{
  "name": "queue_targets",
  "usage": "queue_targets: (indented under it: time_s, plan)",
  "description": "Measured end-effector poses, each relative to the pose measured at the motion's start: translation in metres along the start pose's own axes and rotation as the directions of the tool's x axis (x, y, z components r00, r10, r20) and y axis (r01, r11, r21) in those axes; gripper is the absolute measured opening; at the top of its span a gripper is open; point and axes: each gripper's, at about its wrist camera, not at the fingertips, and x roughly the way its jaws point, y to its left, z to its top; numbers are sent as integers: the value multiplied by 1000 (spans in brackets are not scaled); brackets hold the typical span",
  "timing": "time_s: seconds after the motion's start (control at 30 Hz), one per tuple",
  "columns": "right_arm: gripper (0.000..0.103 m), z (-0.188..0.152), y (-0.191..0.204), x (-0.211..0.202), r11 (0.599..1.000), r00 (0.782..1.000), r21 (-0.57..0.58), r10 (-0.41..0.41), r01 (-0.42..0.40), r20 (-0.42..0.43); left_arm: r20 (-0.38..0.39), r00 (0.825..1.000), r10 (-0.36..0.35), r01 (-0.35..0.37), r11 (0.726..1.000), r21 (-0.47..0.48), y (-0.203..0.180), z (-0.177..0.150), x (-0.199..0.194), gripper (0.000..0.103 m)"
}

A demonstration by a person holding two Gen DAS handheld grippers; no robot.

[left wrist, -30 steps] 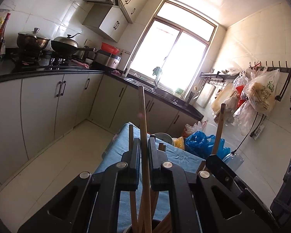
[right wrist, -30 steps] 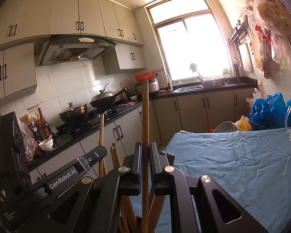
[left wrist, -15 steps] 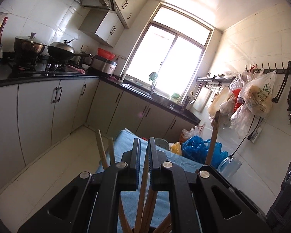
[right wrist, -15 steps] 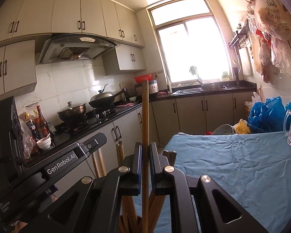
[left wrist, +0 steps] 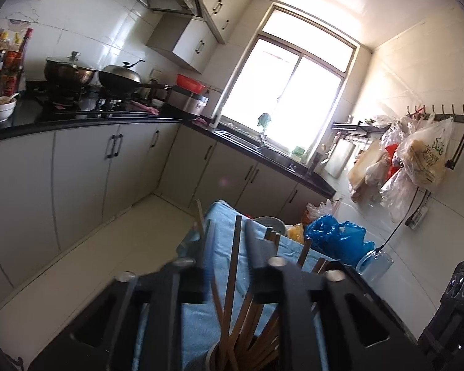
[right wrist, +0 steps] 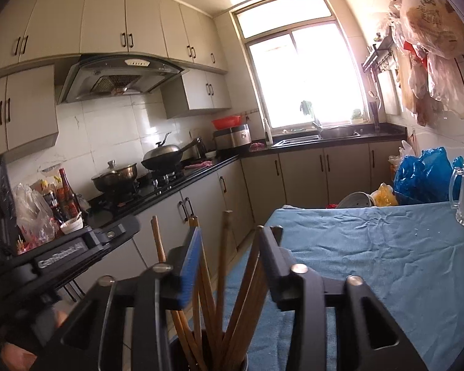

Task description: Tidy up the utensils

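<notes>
Both grippers hang with fingers spread wide, gripping nothing: the left gripper [left wrist: 229,247] and the right gripper [right wrist: 229,244] each straddle the wooden chopsticks [right wrist: 222,266]. The chopsticks stand fanned in a dark holder [right wrist: 182,355] at the near edge of the blue-clothed table [right wrist: 371,262].

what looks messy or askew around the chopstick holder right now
The chopsticks in the holder are not bundled: they fan out at different angles, some leaning left, some right. Both grippers, left and right, have open jaws straddling the sticks without gripping any. The blue tablecloth is wrinkled. Nothing looks spilled or broken.
</notes>
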Motion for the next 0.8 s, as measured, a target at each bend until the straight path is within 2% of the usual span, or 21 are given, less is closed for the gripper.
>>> queue_targets:
  time_s: [0.03,0.1,0.17,0.27,0.33,0.4,0.47,0.63,0.73,0.8]
  plan:
    - [44,1,0,-3,1000,1000,1,1,-1,2,6,1000,12,-12,1000,0,1,-1,-5,31]
    - [47,3,-1,-11,1000,1000,3,-1,1,13,18,999,44,-44,999,12,2,-3,-18,34]
    - [51,4,-2,-19,1000,1000,4,-3,3,24,21,997,81,-82,996,25,3,-7,-28,50]
    - [53,4,-5,-36,1000,999,5,-11,11,39,31,989,142,-143,989,34,3,-15,-42,61]
    - [62,2,-8,-47,1000,998,1,-27,27,48,33,983,179,-181,983,45,1,-21,-51,70]
    - [69,-2,-11,-58,999,997,-11,-52,52,53,43,973,227,-229,972,57,-3,-29,-60,76]
    - [73,-8,-16,-67,997,996,-18,-73,74,44,51,958,281,-285,955,81,-10,-39,-69,88]
    - [75,-26,-35,-88,994,994,21,-106,106,-12,92,925,368,-378,916,135,-28,-60,-85,97]
    - [75,-37,-49,-99,991,992,51,-118,120,-40,141,895,424,-444,877,184,-42,-76,-97,102]
    - [75,-43,-57,-107,989,990,69,-128,132,-57,154,881,446,-471,858,207,-50,-81,-100,103]
